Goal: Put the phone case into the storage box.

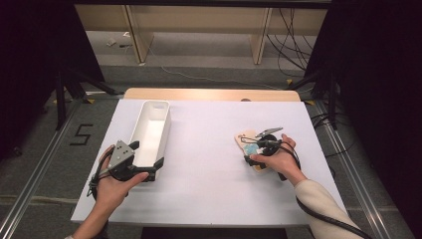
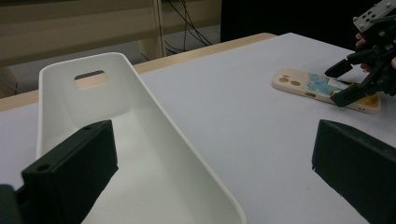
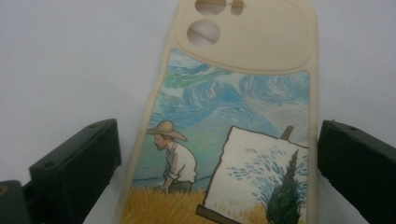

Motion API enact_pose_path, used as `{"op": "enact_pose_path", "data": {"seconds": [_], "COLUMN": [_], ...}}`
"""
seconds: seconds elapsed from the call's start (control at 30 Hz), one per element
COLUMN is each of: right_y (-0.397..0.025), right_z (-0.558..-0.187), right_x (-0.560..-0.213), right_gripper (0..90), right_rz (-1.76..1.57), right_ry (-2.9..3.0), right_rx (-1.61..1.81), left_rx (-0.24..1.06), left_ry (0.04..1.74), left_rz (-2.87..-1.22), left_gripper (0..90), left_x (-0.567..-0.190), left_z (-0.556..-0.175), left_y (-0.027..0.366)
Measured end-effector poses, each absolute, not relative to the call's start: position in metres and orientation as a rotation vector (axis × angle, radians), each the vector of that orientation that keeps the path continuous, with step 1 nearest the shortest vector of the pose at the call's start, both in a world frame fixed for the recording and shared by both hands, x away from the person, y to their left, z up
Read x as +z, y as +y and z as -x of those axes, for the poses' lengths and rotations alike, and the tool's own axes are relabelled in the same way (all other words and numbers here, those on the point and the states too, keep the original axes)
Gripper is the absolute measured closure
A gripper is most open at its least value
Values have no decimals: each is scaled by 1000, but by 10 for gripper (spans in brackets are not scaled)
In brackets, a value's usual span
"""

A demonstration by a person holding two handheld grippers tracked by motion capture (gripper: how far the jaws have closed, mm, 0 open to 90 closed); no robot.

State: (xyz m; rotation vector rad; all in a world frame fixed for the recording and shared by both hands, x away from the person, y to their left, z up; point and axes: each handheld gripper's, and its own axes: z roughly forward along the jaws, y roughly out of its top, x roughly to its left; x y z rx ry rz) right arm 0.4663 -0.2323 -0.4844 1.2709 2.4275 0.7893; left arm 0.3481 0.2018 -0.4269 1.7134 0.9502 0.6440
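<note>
A beige phone case (image 3: 243, 93) printed with a painter in a straw hat at an easel lies flat on the white table (image 1: 209, 189), right of centre (image 1: 245, 135). My right gripper (image 3: 217, 154) is open, one jaw on each side of the case's lower half and neither touching it; it is also in the high view (image 1: 254, 151). A long white bin (image 1: 152, 127) with a handle slot stands at the left. My left gripper (image 2: 215, 140) is open at the bin's near end, its left jaw inside the bin (image 2: 140, 154) and its right jaw over the table.
The left gripper view shows the phone case (image 2: 303, 84) with the right gripper (image 2: 348, 86) low over it. The table's wooden far edge (image 1: 209, 94) borders a floor with cables. A "5" mark (image 1: 82, 134) is on the floor at the left.
</note>
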Motion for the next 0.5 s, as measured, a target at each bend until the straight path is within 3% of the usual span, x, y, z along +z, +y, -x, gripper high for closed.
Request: {"op": "enact_pose_path", "data": {"seconds": [0.5], "right_y": [-231], "right_z": [-468], "right_x": [-486], "right_gripper": [15], "right_rz": [-1260], "right_ry": [2446], "right_rx": [756], "left_rx": [644], "left_ry": [954], "left_rz": [-1711], "left_gripper": [0], "left_x": [-427], "left_z": [-348], "left_y": [202]}}
